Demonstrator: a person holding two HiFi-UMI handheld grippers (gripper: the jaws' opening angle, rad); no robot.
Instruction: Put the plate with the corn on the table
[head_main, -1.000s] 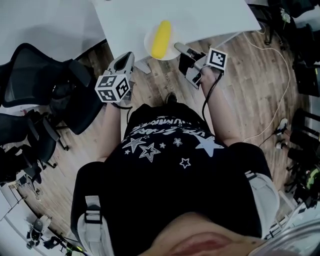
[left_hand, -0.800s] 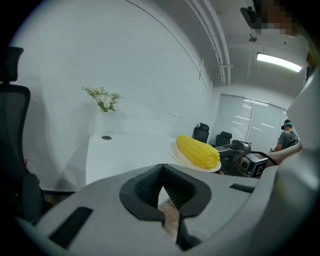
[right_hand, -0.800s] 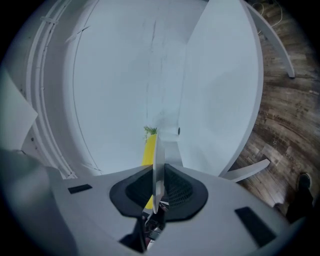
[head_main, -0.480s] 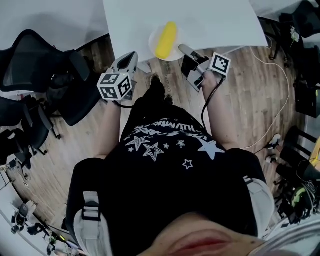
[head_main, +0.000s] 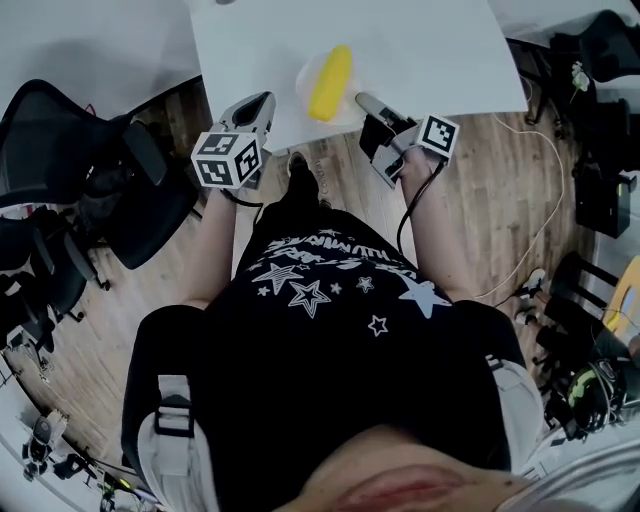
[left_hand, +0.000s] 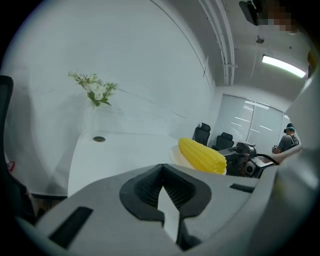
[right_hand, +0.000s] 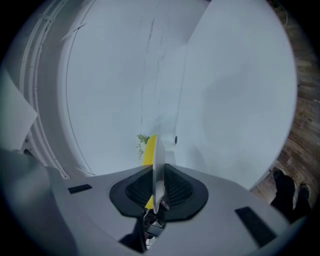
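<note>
Right gripper (head_main: 368, 103): jaws narrowed onto the rim of the white plate (head_main: 304, 78) at the plate's 4 o'clock edge. The rim stands edge-on between the pads, and the yellow corn (head_main: 331, 82) lies lengthwise on the plate beyond. The plate is over the near edge of the white table (head_main: 430, 40), at 12 o'clock from the person; whether it rests on the surface cannot be told. Left gripper (head_main: 262, 102): at the plate's 8 o'clock and apart from it — jaws drawn together, nothing between them.
</note>
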